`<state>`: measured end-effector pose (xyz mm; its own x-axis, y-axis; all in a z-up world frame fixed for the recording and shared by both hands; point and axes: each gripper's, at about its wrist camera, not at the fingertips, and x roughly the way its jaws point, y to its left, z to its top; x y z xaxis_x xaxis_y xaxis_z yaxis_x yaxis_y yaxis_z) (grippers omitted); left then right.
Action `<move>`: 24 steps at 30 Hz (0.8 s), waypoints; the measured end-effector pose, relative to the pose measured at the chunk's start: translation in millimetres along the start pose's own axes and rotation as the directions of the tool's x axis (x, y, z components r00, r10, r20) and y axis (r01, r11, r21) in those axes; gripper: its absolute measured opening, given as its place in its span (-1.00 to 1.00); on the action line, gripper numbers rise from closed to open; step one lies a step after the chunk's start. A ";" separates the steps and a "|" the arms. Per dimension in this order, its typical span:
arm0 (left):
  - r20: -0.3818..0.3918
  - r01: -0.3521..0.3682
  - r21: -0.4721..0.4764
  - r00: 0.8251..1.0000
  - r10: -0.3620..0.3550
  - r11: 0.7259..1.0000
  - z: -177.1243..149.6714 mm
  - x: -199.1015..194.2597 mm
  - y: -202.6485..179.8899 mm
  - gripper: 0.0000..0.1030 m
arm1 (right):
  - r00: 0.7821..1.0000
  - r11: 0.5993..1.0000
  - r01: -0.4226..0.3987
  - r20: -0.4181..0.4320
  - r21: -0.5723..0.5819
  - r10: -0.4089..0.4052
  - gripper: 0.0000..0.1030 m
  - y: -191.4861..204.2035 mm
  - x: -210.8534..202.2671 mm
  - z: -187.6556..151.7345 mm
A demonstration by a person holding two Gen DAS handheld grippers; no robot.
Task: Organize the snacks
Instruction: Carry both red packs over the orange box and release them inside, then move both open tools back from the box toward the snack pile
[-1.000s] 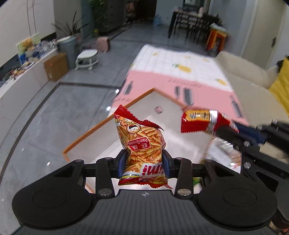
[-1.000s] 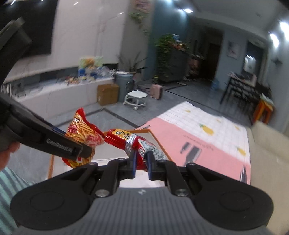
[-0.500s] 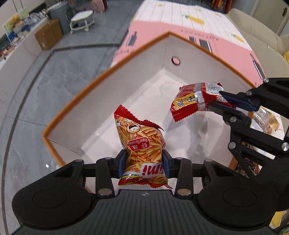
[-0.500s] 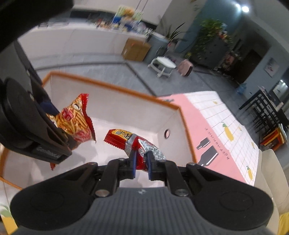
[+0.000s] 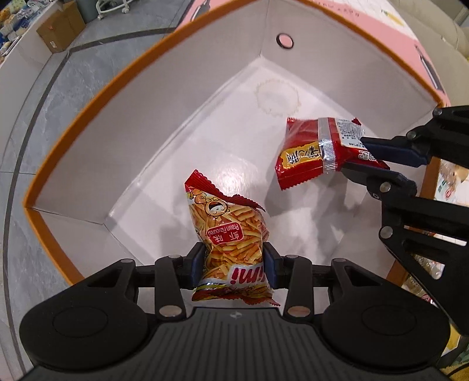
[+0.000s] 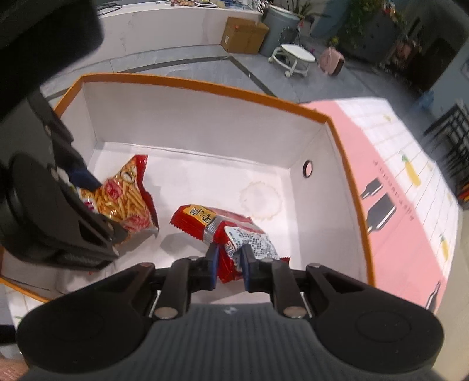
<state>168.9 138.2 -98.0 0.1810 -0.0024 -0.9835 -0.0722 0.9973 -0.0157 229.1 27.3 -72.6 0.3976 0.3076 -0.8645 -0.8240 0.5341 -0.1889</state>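
my left hand-held gripper [image 5: 233, 265] points down into the white box with the orange rim [image 5: 96, 88], its pads clamped on the lower part of the prawn-flavoured stick snack bag [image 5: 228, 234], which hangs over the near left of the box floor. to its right, my right hand-held gripper [image 6: 230, 260] has the red snack packet [image 6: 218, 227] between its blue pads; the jaws have just been opening a little. the packet's far end dips to the box floor.

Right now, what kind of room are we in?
Probably a home living room: a sofa beside a pink patterned mat, potted plants and a small white stool on the tiled floor.
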 end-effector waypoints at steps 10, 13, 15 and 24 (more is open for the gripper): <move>-0.009 -0.020 0.007 1.000 0.020 1.000 -2.6 -3.4 -5.5 0.41 | 0.996 0.991 -0.075 -0.047 0.112 0.081 -0.25 -5.3 1.9 2.0; 0.004 -0.019 0.002 1.000 0.019 1.000 -4.3 -11.7 -5.5 0.47 | 0.995 0.986 -0.076 -0.047 0.147 0.084 -0.09 -12.2 -1.4 4.1; 0.015 -0.012 -0.003 1.000 0.013 1.000 -5.1 -17.6 -5.1 0.50 | 0.997 0.985 -0.062 -0.034 0.158 0.068 0.01 -14.5 -8.6 5.8; 0.196 0.001 -0.046 0.980 0.008 0.999 -13.3 -65.9 -13.1 0.53 | 0.995 0.949 -0.022 0.099 0.313 -0.009 0.26 -28.6 -61.5 -11.8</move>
<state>144.8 124.4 -35.4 0.3695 0.0201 -0.9290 -0.1167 0.9929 -0.0250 223.4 -16.1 -19.6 0.4429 0.3789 -0.8126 -0.6648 0.7469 -0.0141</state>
